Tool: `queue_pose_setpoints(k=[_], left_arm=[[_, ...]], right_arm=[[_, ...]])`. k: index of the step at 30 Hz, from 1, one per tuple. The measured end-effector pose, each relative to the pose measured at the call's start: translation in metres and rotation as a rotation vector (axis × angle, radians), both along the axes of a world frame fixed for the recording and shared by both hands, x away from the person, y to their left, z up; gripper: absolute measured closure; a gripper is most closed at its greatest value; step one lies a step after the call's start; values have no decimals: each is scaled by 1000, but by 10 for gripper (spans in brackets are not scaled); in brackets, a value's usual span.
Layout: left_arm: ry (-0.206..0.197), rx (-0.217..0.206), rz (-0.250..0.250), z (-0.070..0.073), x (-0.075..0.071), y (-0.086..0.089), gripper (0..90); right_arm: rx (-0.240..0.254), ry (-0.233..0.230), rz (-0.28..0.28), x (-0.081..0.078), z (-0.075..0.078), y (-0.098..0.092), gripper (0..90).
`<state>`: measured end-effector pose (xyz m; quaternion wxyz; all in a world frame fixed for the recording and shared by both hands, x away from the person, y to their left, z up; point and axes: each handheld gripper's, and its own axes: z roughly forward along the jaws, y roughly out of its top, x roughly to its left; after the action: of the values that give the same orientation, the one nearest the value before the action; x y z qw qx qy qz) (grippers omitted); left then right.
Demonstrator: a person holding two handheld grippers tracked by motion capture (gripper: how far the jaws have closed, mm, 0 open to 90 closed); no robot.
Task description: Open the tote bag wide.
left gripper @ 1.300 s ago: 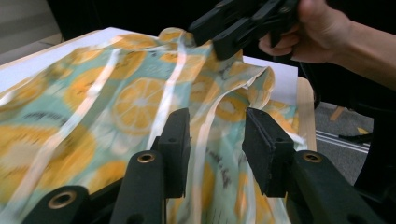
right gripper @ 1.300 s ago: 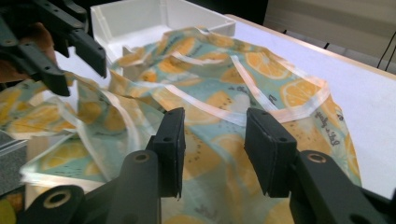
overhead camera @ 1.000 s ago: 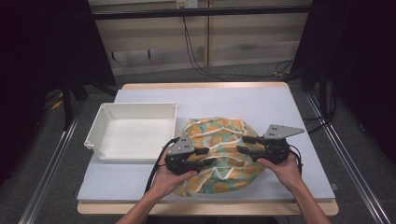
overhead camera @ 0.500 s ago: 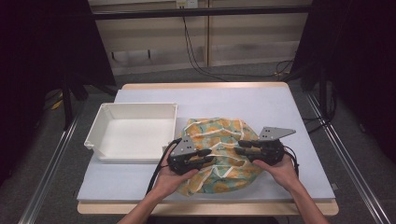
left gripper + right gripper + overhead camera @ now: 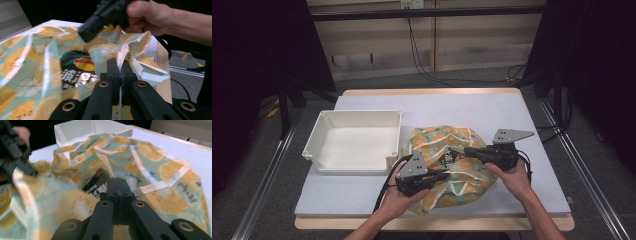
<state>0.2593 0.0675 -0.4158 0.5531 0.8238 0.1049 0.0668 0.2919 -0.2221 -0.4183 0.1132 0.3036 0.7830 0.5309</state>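
the work in hand looks like opening the soft fabric bag printed with orange slices on pale green (image 5: 447,165), which lies on the pale table top (image 5: 462,107) just beside the empty white plastic tray (image 5: 354,140), so that the dark snack packet with an orange logo (image 5: 77,71) inside it can be reached. the left gripper (image 5: 439,176) is clenched on a fold of the bag's rim, the cloth edge rising from between its closed jaws in the left gripper view, and the right gripper (image 5: 458,151) is likewise clenched on the rim on the far side of the opening, a little beyond and to the right of the left one. to do this step well, i judge that each grip should stay on the hem alone and not on the packet beneath, and the two should draw apart evenly and slightly upward so the mouth gapes without dragging the whole bag across the table; a lopsided pull would likely let the thin cloth slip out. compared with a second ago, the jaws of both grippers have just been closing, with cloth between them; the left hand has shifted a little towards the bag's middle, the rim is now gathered up between the two grips, and the packet shows in the gap.
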Motion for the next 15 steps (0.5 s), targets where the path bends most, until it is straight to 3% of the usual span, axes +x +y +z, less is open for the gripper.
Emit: queue_pose_setpoints(k=[3, 8, 12, 15], left_arm=[[0, 12, -24, -1, -7, -2, 897], [-39, 103, -115, -7, -22, -8, 897], [-34, 129, -140, -14, -32, -11, 900], [-33, 135, -155, -17, -36, -12, 900]], right_arm=[[42, 17, -20, 11, 4, -3, 900], [12, 38, -34, 31, 7, -1, 900], [29, 53, -57, 46, 7, -3, 900], [9, 58, -62, 53, 5, -1, 900]])
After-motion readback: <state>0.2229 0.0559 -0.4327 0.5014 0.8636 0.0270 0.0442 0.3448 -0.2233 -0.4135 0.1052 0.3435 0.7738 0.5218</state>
